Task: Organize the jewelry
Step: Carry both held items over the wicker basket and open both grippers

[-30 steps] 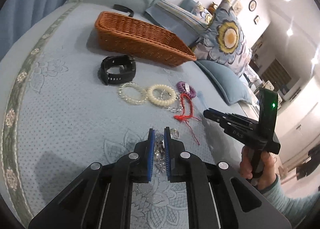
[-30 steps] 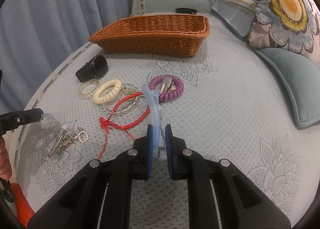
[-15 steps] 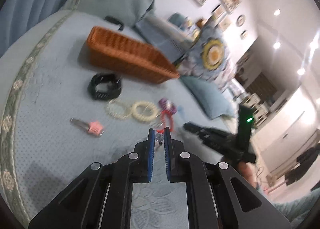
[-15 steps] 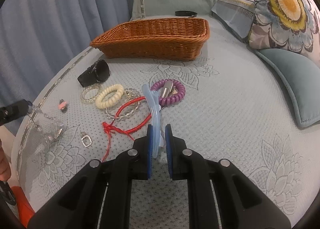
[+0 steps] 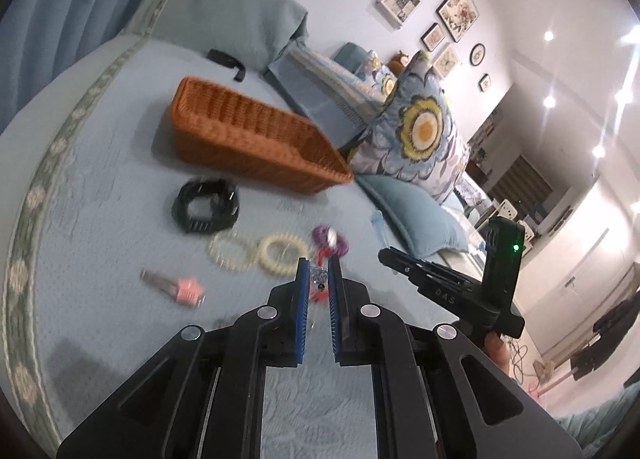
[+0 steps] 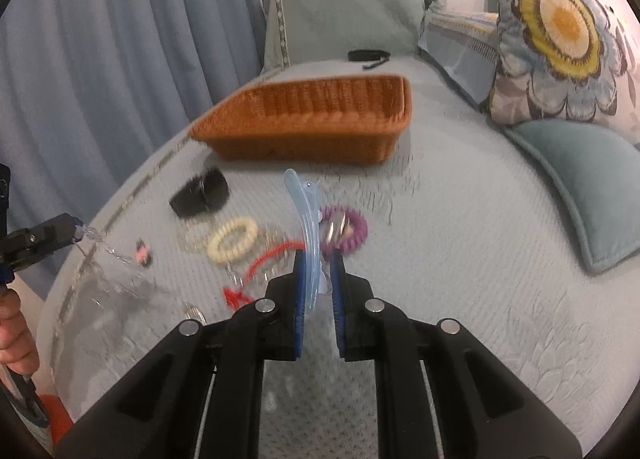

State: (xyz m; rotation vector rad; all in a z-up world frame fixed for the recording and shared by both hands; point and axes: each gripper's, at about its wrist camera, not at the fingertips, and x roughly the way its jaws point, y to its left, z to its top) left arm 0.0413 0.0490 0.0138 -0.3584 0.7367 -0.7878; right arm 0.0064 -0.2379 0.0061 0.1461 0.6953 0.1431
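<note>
On a pale blue bedspread [image 6: 460, 243], the wicker basket [image 6: 312, 119] waits beyond the scattered jewelry. Best to carry both loads high and steady over its rim, since the left gripper [image 5: 319, 283], angled gently down, clamps a dangling clear crystal chain [image 6: 116, 255]. The right gripper [image 6: 316, 271], pitched steeper, pinches a pale blue hair clip [image 6: 302, 207].

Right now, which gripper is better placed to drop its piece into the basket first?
Right, probably. The right gripper points its blue hair clip straight at the basket; the left gripper, holding a chain, sits off to the side.

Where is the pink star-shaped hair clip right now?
Left wrist view: the pink star-shaped hair clip lies on the bedspread's left, below the black watch.
</note>
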